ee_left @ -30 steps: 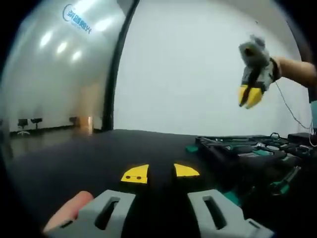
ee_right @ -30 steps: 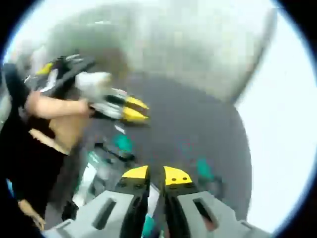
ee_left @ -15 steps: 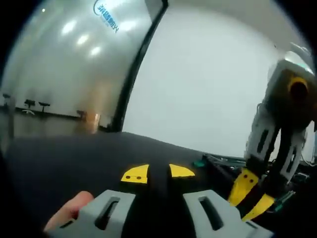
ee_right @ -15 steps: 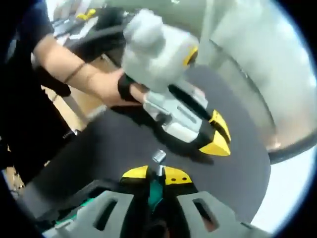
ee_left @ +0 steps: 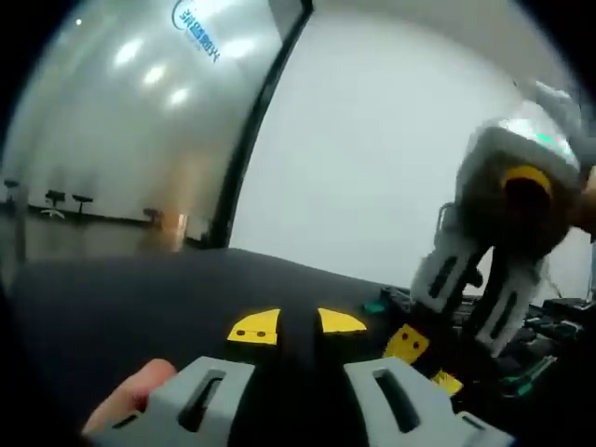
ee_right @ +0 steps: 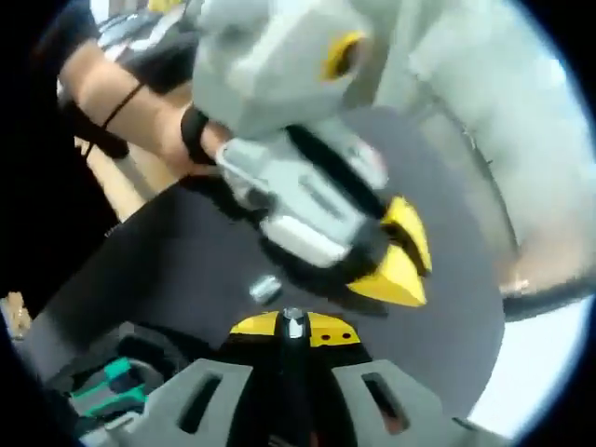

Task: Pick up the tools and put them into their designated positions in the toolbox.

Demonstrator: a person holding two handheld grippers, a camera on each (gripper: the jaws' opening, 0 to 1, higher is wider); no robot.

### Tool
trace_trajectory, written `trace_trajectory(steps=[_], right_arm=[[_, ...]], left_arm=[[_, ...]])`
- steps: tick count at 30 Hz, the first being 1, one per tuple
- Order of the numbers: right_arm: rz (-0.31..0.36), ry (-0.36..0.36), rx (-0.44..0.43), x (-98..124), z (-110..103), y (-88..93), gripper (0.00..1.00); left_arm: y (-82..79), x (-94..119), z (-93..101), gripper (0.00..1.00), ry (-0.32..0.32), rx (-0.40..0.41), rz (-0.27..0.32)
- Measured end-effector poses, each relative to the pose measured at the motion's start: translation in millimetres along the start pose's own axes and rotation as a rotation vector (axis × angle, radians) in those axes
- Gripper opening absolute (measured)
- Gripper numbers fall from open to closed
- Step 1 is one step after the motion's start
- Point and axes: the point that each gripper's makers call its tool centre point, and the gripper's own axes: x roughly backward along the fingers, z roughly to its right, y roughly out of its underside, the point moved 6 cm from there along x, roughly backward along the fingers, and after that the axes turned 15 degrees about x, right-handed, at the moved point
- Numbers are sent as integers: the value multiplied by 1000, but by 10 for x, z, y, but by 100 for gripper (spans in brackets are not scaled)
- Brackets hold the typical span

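Hovering over the black table (ee_left: pixel 140 289), left gripper (ee_left: pixel 296 324) nearly closed and empty, right gripper (ee_right: pixel 294 326) pinching a small metal bit (ee_right: pixel 294 323) (toolbox (ee_left: pixel 549 321) placement pending).

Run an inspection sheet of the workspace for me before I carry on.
Surface: black mat, mostly bare.
Job's things: open toolbox with teal-handled tools at the mat's edge.
Clutter: small silver piece loose on the mat.
Grippers: left claw shut, holding nothing; right claw shut on a metal-tipped tool.
Cables: thin wire beside the right claw, hard to trace.
Surroundings: glass wall, white wall, person's forearm.
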Motion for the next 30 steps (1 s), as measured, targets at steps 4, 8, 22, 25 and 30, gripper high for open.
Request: trace_trajectory(steps=[4, 8, 22, 25, 30], right_arm=[[58, 68, -121, 25, -110, 347, 8], [56, 120, -249, 110, -75, 529, 15], [-148, -57, -13, -10, -10, 207, 3], [-182, -94, 38, -61, 13, 193, 0], [-148, -78, -6, 218, 108, 251, 0]], left_arm=[[-2, -1, 1, 14, 0, 2, 1], [-2, -1, 3, 14, -2, -5, 1], [24, -7, 2, 14, -12, -29, -17], [23, -13, 3, 14, -11, -30, -18], [36, -17, 9, 14, -14, -39, -28]])
